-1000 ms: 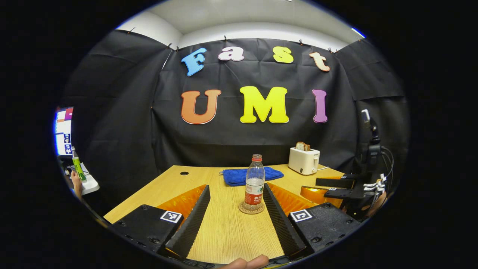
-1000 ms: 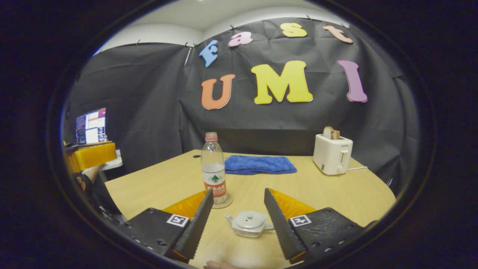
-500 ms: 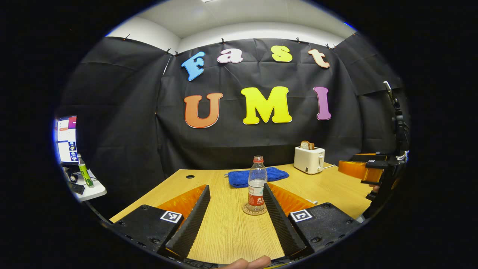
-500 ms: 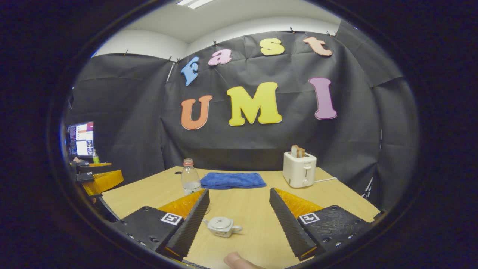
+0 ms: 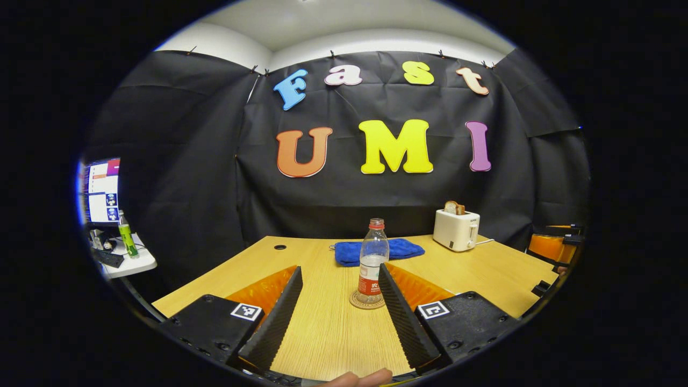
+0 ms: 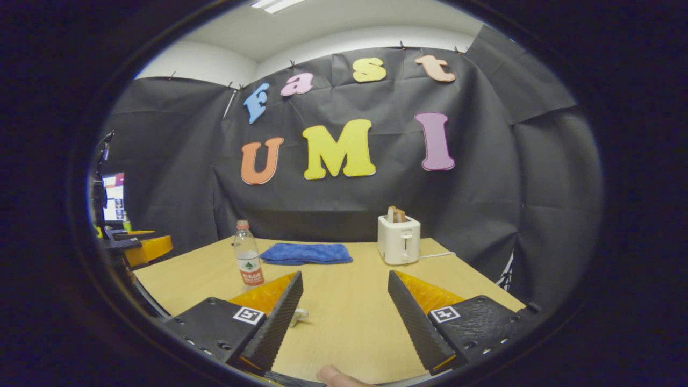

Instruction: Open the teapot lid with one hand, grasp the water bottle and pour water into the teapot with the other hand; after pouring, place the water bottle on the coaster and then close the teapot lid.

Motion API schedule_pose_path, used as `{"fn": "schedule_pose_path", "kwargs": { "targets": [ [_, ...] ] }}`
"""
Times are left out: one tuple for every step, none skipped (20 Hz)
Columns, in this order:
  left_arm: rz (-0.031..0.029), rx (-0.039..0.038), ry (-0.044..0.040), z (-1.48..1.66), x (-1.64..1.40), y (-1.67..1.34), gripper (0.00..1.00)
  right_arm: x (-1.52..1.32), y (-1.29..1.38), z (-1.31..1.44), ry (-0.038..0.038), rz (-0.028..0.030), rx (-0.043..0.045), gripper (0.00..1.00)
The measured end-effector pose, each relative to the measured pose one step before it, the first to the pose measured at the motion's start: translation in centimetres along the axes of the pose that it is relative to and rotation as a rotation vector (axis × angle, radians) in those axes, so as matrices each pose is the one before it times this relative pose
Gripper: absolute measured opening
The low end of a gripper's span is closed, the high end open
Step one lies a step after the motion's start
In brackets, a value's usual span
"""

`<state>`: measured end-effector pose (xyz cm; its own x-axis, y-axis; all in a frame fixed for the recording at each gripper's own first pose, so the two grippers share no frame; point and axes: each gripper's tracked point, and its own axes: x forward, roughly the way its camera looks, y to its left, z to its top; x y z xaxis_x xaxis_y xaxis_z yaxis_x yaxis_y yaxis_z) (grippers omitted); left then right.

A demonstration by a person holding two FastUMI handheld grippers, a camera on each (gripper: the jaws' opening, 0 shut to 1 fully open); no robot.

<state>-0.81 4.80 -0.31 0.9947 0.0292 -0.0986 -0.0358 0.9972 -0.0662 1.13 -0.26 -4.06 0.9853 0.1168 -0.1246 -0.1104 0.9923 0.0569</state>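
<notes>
In the left gripper view, the left gripper (image 5: 339, 312) sits low over the wooden table (image 5: 484, 274) with its fingers spread wide apart, gripping nothing. Ahead, at about 12 o'clock from the fingertips, the water bottle (image 5: 372, 260) stands upright on the round coaster (image 5: 366, 301), close to the inner edge of the finger at 3 o'clock but clear of it. Behind the bottle lies a folded blue cloth (image 5: 400, 249), and at 2 o'clock a white toaster (image 5: 456, 229) holds a slice of bread. At 3 o'clock, at the table's far edge, part of the right gripper (image 5: 553, 244) shows. At 9 o'clock a side shelf carries a screen (image 5: 101, 191) and a green bottle (image 5: 126, 234).

In the right gripper view, the right gripper (image 6: 344, 317) is likewise released, fingers wide apart over bare table. The water bottle (image 6: 248, 255) stands upright at 10 o'clock. A small white part of the teapot (image 6: 299, 316) peeks out just beside the finger at 9 o'clock; whether its lid is on cannot be told. The blue cloth (image 6: 306, 253) lies at 11 o'clock, the toaster (image 6: 398, 243) at 1 o'clock. The left gripper (image 6: 137, 244) shows at 9 o'clock. A fingertip (image 6: 333, 375) sits at 6 o'clock.
</notes>
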Motion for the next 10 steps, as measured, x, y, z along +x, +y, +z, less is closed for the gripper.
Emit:
{"fn": "schedule_pose_path", "kwargs": {
  "targets": [
    [-0.00949,-0.00293,0.00663,-0.099,-0.108,-0.606,0.9,-0.108,-0.044,-0.169,0.0091,-0.00509,-0.00375,0.96],
    [-0.00997,0.00268,-0.00388,0.167,-0.13,-0.524,0.9,-0.119,0.226,0.115,-0.00598,0.0097,-0.00489,0.96],
    [-0.00632,0.00722,-0.0141,0.242,-0.168,-0.198,0.9,-0.183,0.44,0.329,-0.00825,0.00851,-0.00157,0.96],
    [-0.00683,0.01118,-0.00253,0.069,-0.061,-0.329,0.9,-0.063,0.302,-0.069,0.00345,0.00897,-0.00819,0.96],
    [-0.0033,0.00977,-0.0004,-0.152,0.009,-0.145,0.9,0.055,0.304,-0.326,0.00472,0.01018,-0.01013,0.96],
    [0.00036,0.00545,0.00158,-0.09,0.05,-0.247,0.9,0.021,0.175,-0.174,0.00619,0.00508,-0.01036,0.93],
    [0.00185,0.00256,0.00562,-0.25,0.205,-0.181,0.9,0.125,-0.053,-0.154,0.00403,-0.00266,-0.00666,0.96],
    [-0.00363,0.00181,0.01011,-0.351,0.155,-0.366,0.9,0.053,-0.035,-0.067,0.00141,-0.00305,-0.00627,0.96],
    [-0.00616,0.00277,0.01031,-0.267,0.092,-0.384,0.9,0.064,0.133,-0.12,0.00066,-0.0008,-0.00515,0.96],
    [-0.00606,0.00415,0.00744,-0.144,-0.004,-0.231,0.9,-0.007,-0.016,-0.023,0.0029,-0.00301,-0.00279,0.96]
  ]
}}
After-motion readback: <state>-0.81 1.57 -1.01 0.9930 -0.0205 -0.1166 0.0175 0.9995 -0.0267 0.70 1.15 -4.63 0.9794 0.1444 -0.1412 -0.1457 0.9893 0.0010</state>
